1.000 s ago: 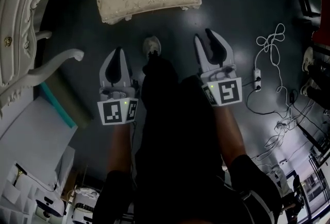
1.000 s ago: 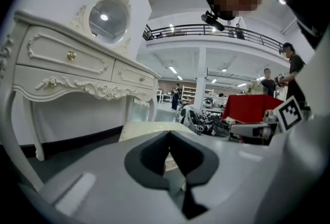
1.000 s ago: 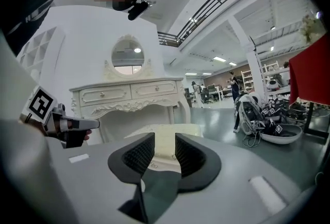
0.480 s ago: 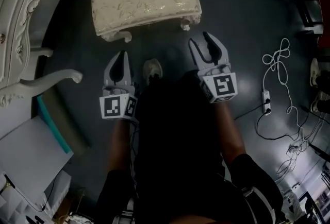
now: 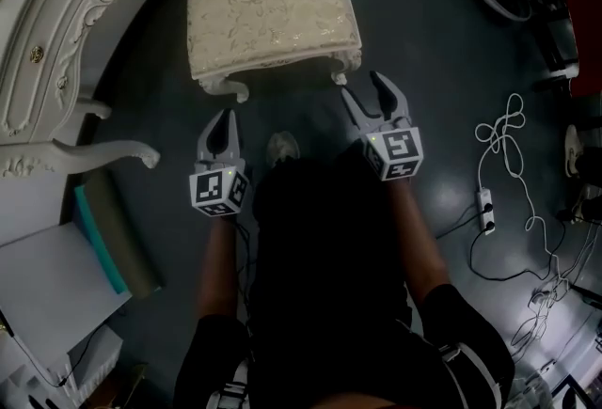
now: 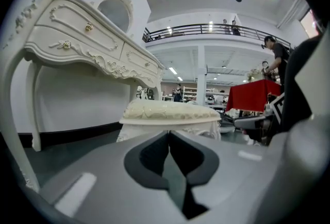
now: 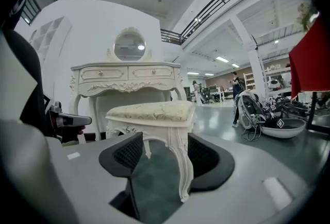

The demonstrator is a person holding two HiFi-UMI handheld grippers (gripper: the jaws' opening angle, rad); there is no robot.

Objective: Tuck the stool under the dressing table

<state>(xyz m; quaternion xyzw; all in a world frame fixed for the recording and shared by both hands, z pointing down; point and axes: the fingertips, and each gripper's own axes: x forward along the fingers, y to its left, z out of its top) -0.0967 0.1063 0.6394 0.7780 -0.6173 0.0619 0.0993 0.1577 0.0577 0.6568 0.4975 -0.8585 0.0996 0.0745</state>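
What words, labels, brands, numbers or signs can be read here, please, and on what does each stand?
None can be read.
Left gripper, shut, and right gripper, jaws opening, a stool leg just ahead, ungripped: square black-and-white markers only, no letters.
Dark bags on the floor: white marks, too small to read.
Dressing table: carved ornament, no print.

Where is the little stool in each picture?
Head view: stool at top middle, seen from above.
Left gripper view: stool in the centre, side-on.
Right gripper view: stool centre-left, one leg nearest.
Shared landmark: the white dressing table next to it.
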